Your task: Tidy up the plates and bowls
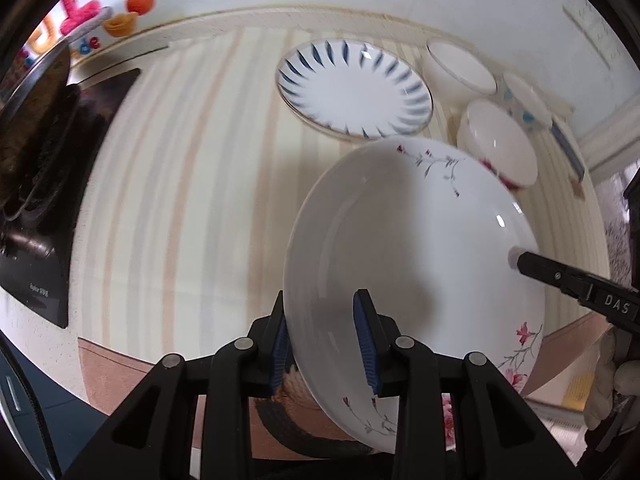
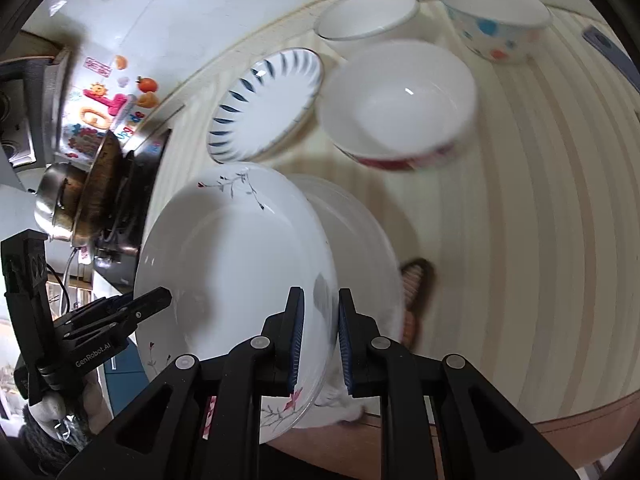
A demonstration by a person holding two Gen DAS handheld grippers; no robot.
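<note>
1. Left wrist view: your left gripper [image 1: 326,344] pinches the floral plate [image 1: 404,264] by its rim, tilted above the counter's [image 1: 180,200] near edge; the blue-striped plate [image 1: 352,84] lies nearer the far edge.
2. Right wrist view: your right gripper [image 2: 320,340] clamps the same plate's [image 2: 240,280] opposite rim.

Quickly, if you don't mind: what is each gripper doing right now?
Left gripper: shut on the rim of the floral plate.
Right gripper: shut on the opposite rim of the same plate.
</note>
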